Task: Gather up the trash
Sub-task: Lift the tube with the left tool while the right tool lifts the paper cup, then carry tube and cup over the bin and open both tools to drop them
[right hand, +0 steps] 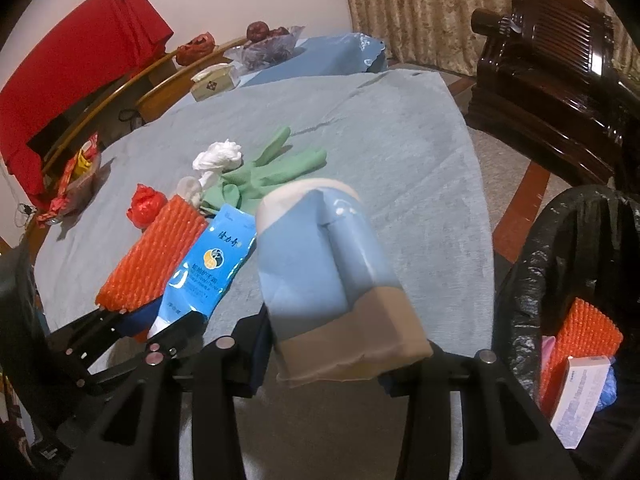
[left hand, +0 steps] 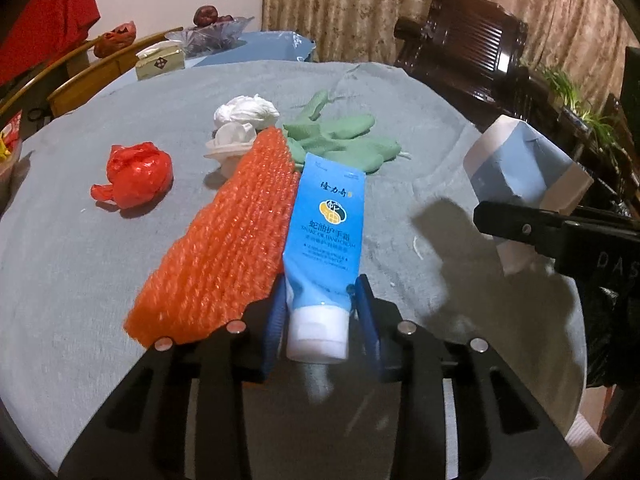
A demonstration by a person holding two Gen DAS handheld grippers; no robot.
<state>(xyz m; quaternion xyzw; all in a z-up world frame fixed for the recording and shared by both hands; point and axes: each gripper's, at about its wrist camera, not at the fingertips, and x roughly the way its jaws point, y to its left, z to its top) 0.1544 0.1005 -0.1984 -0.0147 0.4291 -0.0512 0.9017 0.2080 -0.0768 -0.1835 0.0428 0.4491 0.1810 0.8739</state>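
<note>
Two grippers work over a round counter (left hand: 100, 264) draped in a pale grey-blue cloth. The left gripper (left hand: 320, 320) has its blue-padded jaws closed on a blue hand-cream tube (left hand: 324, 232), pinching it just above the white cap, with the crimped end pointing away toward the middle of the counter. The right gripper (right hand: 324, 360) has its jaws clamped on a blue-and-white carton (right hand: 324, 264), held above the cloth near the counter's right edge; in the left wrist view the same carton (left hand: 524, 176) shows at the far right, caught in the black jaws.

Touching the tube's left side lies an orange foam net sleeve (left hand: 224, 248), stretched along the cloth. Beyond its far end sit a small white plastic cup (left hand: 228, 146) and a wad of white tissue (left hand: 246, 112), close together. A pair of green rubber gloves (left hand: 344, 140) lies just to the right of them, near the tube's far tip. A crumpled red plastic bag (left hand: 138, 174) rests on its own to the left, apart from the rest.

Right of the counter, in the right wrist view, stands a bin lined with a black bag (right hand: 560, 248). Inside it show another orange foam net piece (right hand: 580, 332) and a white printed box (right hand: 580, 392). At the counter's far rim stand a tissue box (left hand: 160, 60) and a glass fruit bowl (left hand: 208, 32). A dark carved wooden chair (left hand: 472, 48) stands beyond, before a patterned curtain (left hand: 360, 4).
</note>
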